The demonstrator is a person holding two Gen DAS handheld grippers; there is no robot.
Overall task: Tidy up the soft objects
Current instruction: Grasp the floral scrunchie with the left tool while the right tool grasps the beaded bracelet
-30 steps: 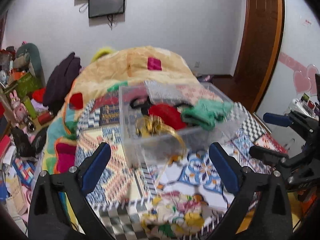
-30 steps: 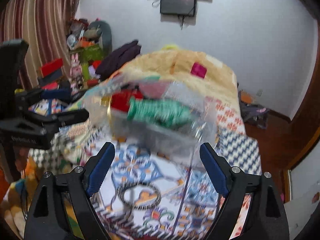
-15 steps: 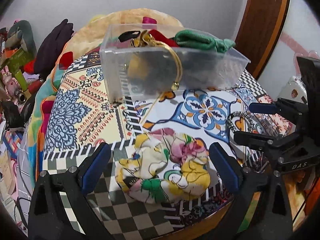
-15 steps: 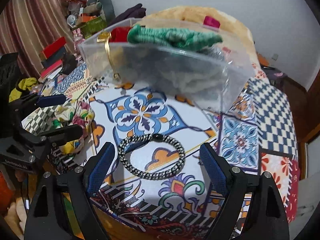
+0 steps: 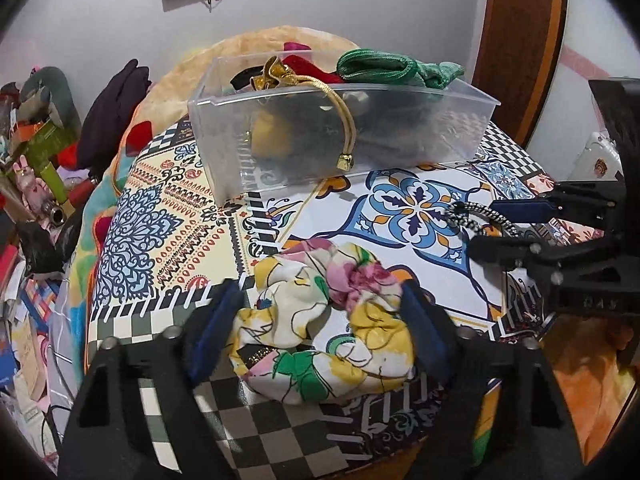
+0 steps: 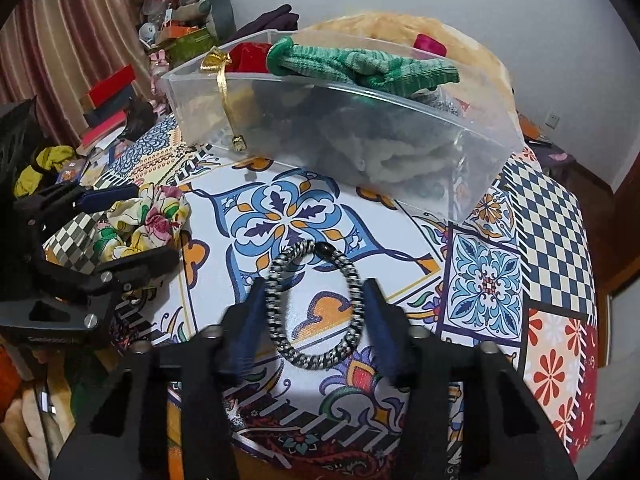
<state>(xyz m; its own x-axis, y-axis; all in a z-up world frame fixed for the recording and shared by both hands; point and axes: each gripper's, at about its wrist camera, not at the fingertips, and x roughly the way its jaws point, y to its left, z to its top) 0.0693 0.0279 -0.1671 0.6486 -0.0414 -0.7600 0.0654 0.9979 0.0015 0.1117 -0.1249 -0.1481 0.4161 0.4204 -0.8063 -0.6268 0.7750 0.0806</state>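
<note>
A floral scrunchie (image 5: 324, 320) lies on the patterned tablecloth; it also shows in the right wrist view (image 6: 140, 220). My left gripper (image 5: 320, 320) is down around it, one blue pad on each side, jaws partly closed and close against the fabric. A black-and-white braided hair tie (image 6: 316, 300) lies on the cloth, also in the left wrist view (image 5: 480, 218). My right gripper (image 6: 316, 316) straddles it with pads on both sides. A clear plastic box (image 5: 460, 120) behind holds a green knit piece (image 6: 360, 64), red cloth and a gold pouch.
The table's front edge is close under both grippers. Clutter and plush toys (image 5: 40, 120) fill the floor at left. A wooden door frame (image 5: 520, 40) stands at right. The clear box also shows in the right wrist view (image 6: 480, 152).
Both grippers dropped to the table. The left one moved down around the scrunchie; the right one moved around the hair tie. Both jaws narrowed.
</note>
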